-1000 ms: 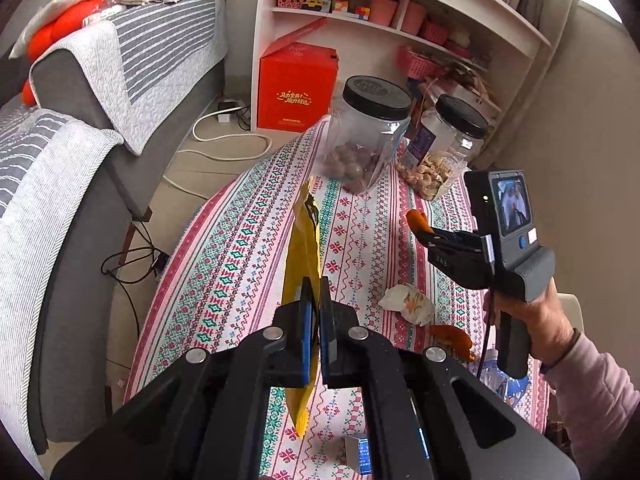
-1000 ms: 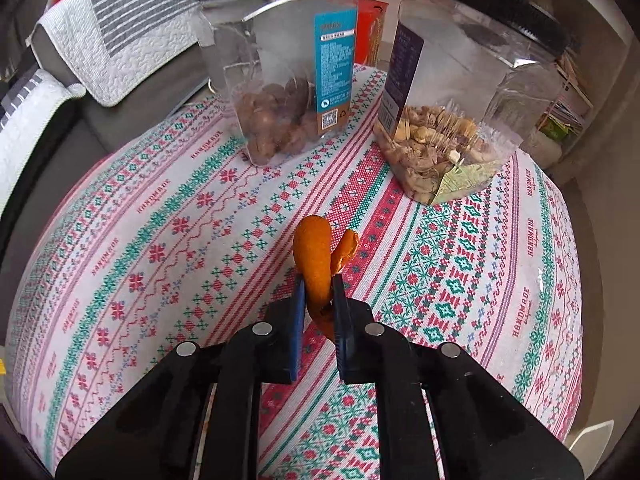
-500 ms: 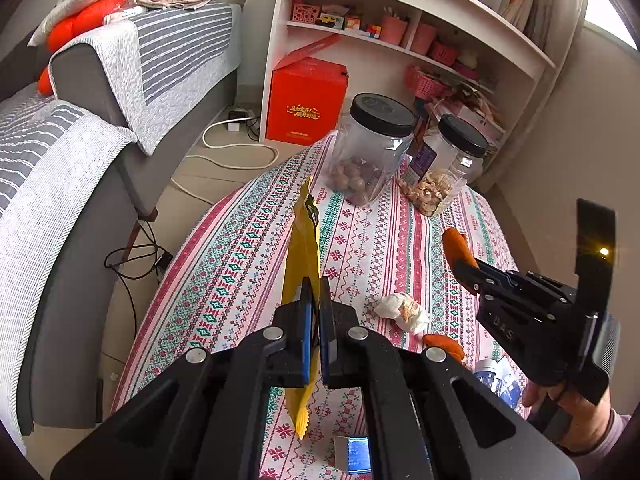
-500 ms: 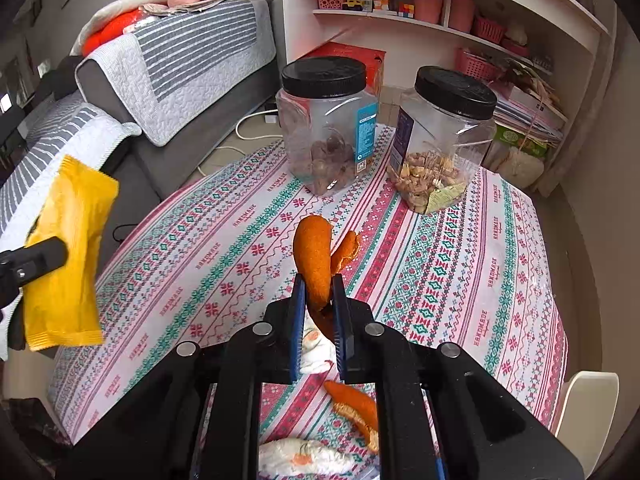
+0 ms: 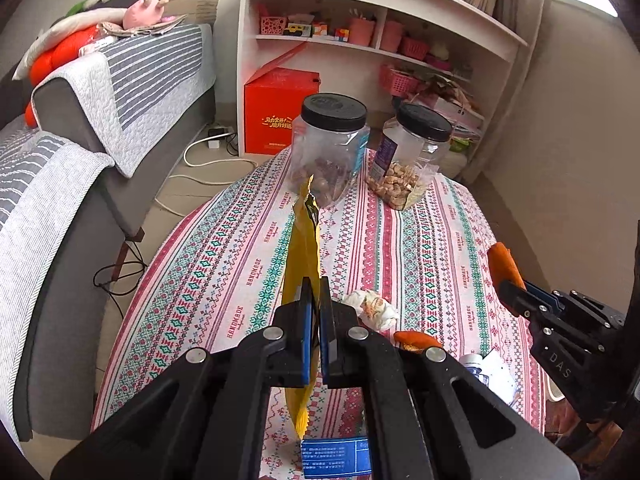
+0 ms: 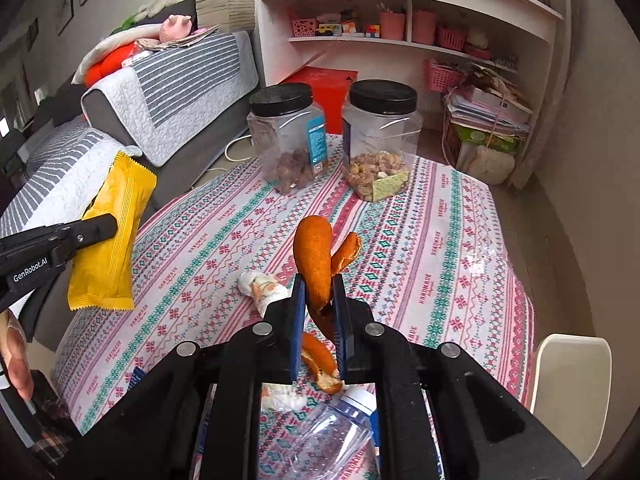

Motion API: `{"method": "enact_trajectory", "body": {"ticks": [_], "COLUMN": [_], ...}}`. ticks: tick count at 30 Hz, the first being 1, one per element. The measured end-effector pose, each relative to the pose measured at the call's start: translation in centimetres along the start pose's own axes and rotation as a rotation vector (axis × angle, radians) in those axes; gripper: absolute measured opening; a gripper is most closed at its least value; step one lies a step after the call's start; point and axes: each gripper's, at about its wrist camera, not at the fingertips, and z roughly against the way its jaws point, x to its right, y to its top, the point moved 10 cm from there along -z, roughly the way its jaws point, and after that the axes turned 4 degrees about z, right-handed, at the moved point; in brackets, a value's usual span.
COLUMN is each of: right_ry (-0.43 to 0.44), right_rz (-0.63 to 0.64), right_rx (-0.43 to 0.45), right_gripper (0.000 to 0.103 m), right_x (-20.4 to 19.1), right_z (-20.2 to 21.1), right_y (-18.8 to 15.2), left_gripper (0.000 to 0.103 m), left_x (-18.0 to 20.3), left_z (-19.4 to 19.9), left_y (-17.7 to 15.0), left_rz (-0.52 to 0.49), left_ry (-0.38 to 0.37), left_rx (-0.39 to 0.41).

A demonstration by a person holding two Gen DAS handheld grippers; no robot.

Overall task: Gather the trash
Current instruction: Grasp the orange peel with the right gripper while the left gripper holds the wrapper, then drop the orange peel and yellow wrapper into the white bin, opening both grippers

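My left gripper (image 5: 314,288) is shut on a yellow snack wrapper (image 5: 305,240), held edge-on above the table; the wrapper also shows at the left of the right wrist view (image 6: 110,240). My right gripper (image 6: 318,284) is shut on an orange peel (image 6: 314,256), held above the table; it shows at the right of the left wrist view (image 5: 505,266). On the patterned tablecloth (image 5: 420,248) lie a crumpled tissue (image 5: 370,308), another piece of orange peel (image 6: 320,364), a crushed clear plastic bottle (image 6: 332,436) and a small blue carton (image 5: 336,456).
Two black-lidded clear jars, one of nuts (image 5: 330,148) and one of cashews (image 5: 408,160), stand at the table's far end. A grey sofa (image 5: 80,128) lies to the left, a white shelf unit (image 5: 380,32) and red box (image 5: 280,112) behind. A white chair (image 6: 572,392) stands at the right.
Both grippers have pulled back and risen from the table, each still holding its item. More of the table and room shows, and the jars look farther away.
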Motion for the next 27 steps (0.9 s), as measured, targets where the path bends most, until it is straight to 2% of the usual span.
{"method": "enact_trajectory", "body": {"ticks": [15,21,27], "right_ry": [-0.068,-0.137,-0.243], "right_rz": [-0.141,-0.196,-0.279], "right_rx": [0.019,0.037,0.022], "right_gripper": [0.012,0.012,0.012], "right_x": [7.8,11.8,17.5], "right_z": [2.6,4.6,6.4], "right_y": [-1.7,-2.9,-5.2], "left_gripper": [0.003,0.003,0.003], "left_x": [7.6,10.6,13.3], "left_z": [-0.9,-0.7,-0.4], "left_y": [-1.4,-1.3,-1.5], "left_rz": [-0.090,-0.116,-0.145], "left_ry": [-0.040,-0.071,-0.099], "left_rx": [0.007,0.017,0.031]}}
